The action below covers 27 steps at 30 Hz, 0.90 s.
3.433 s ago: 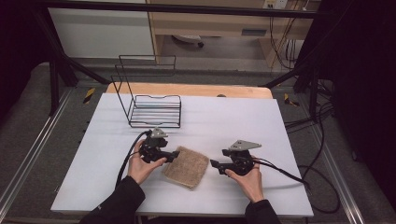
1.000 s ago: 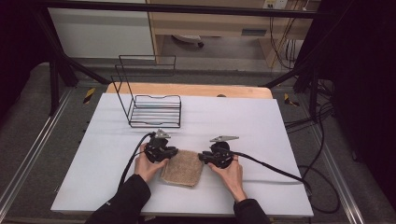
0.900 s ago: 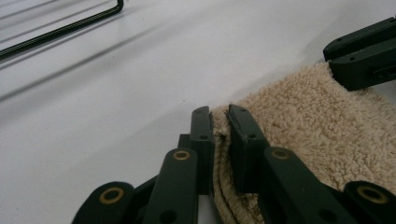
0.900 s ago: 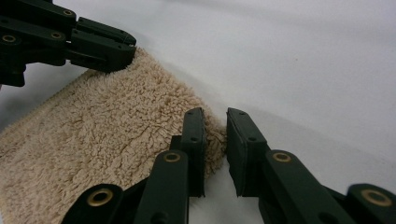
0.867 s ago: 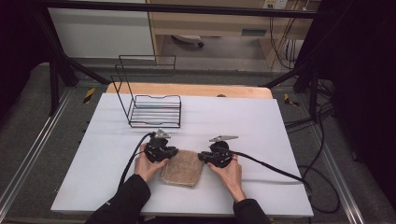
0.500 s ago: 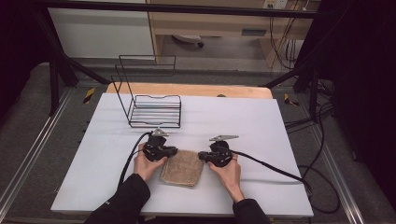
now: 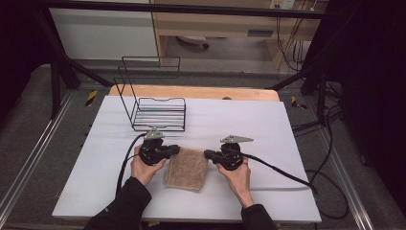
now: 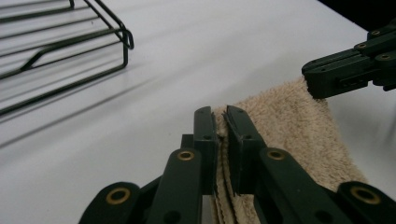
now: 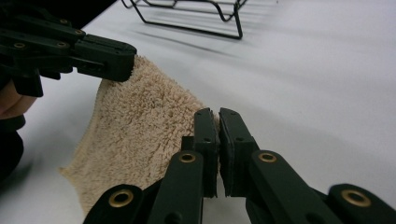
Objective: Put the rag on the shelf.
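Observation:
A tan folded towel point(image 7: 186, 167) lies on the white table point(image 7: 268, 124) near its front edge. My left gripper point(image 7: 176, 150) is shut on the towel's far left corner, and the cloth point(image 8: 299, 121) runs pinched between its jaws point(image 8: 221, 112). My right gripper point(image 7: 208, 154) is shut on the far right corner, with the towel's edge point(image 9: 140, 126) caught between its jaws point(image 9: 214, 113). The two grippers face each other across the towel's far edge, which is raised a little off the table. Its near part hangs down to the surface.
A black wire rack point(image 7: 158, 112) stands at the back left of the table, just beyond the left gripper. A wooden board point(image 7: 191, 92) lies along the far edge. Cables trail from both grippers, the right one across the table to the right.
The right gripper came in from the right and closed on the towel's far right corner. The left hand has risen slightly, lifting the towel's far edge.

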Each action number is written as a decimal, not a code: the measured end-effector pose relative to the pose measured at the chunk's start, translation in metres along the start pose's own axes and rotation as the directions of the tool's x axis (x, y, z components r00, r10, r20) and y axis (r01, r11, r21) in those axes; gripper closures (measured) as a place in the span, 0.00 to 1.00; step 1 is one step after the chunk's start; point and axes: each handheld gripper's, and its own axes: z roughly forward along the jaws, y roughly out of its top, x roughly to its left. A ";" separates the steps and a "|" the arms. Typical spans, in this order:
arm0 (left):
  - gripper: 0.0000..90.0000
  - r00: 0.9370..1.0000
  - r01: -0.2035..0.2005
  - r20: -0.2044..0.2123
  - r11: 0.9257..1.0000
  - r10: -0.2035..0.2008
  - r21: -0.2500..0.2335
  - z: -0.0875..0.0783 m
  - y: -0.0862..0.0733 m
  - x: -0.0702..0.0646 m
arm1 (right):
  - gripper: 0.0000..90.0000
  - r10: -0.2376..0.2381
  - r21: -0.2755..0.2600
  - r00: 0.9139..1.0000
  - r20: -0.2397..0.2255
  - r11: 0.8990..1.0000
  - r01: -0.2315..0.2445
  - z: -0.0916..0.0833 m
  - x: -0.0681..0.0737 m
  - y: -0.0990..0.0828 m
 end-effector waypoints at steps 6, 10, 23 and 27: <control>0.92 1.000 -0.027 -0.011 0.999 0.027 -0.036 -0.014 0.003 -0.009 | 0.96 -0.031 -0.044 0.999 -0.009 0.999 0.031 -0.009 0.005 0.006; 0.92 0.999 -0.036 -0.017 0.998 0.035 -0.056 -0.020 0.006 -0.013 | 0.96 -0.058 -0.068 0.998 -0.016 0.996 0.057 -0.015 0.009 0.009; 0.92 0.998 -0.060 -0.025 0.990 0.058 -0.124 -0.033 0.014 -0.028 | 0.97 -0.121 -0.128 0.992 -0.023 0.985 0.117 -0.034 0.014 0.018; 0.92 0.998 -0.068 -0.028 0.988 0.064 -0.142 -0.038 0.016 -0.029 | 0.97 -0.147 -0.137 0.989 -0.019 0.980 0.143 -0.039 0.018 0.022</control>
